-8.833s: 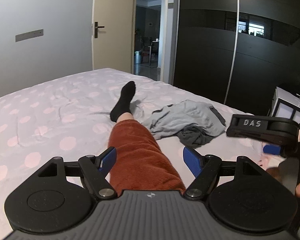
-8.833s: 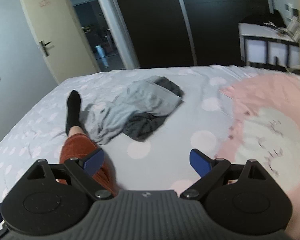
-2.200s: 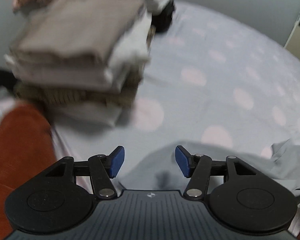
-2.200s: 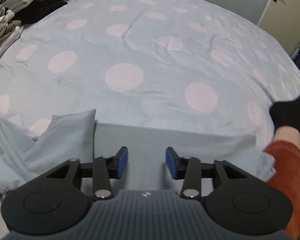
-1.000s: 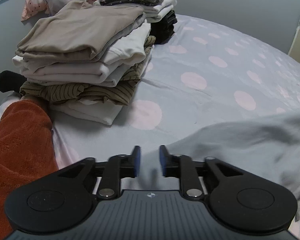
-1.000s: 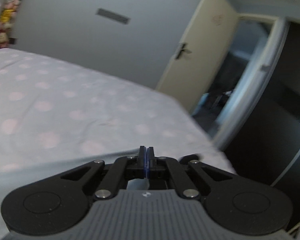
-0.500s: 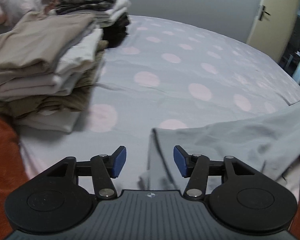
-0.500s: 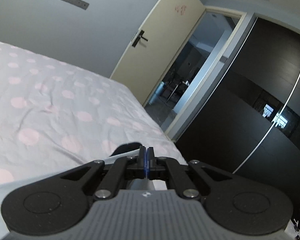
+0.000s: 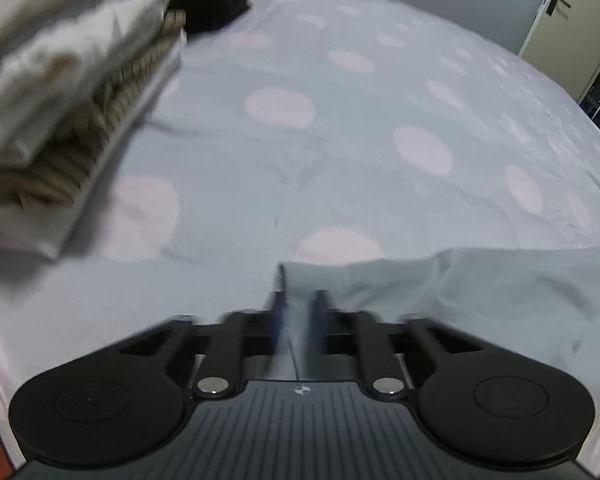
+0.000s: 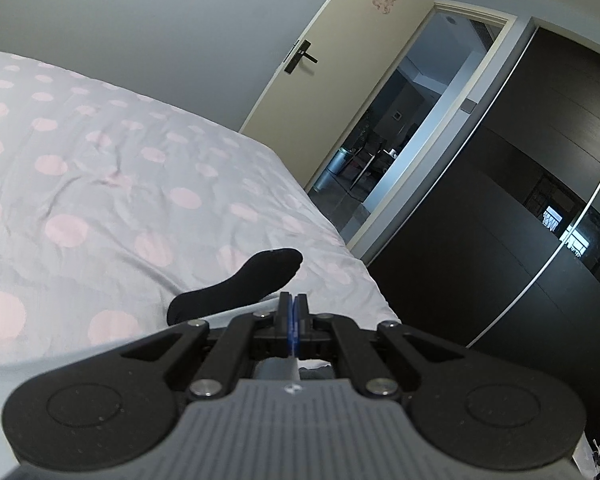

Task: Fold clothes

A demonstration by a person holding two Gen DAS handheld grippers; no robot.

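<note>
- Left wrist view is showing the left gripper at the lower middle of the frame, its jaws closing around a raised fold of the pale grey-blue cotton garment; half a second earlier they were standing wide apart over that edge.
- Motion blur is hiding whether the pads are pressing the cloth yet.
- That garment is lying across the lower right of the frame on the grey bedsheet with pink dots.
- A stack of folded beige, white and striped clothes is sitting at the upper left, larger and more blurred than a moment ago.
- Right wrist view is showing the right gripper with its blue pads together, as they were a second ago, pinching a strip of the same grey cloth that is showing just behind them.
- A person's foot in a black sock is lying on the bed just beyond the fingers, more exposed than half a second before.
- A cream door and a dark glossy wardrobe are filling the upper right.
</note>
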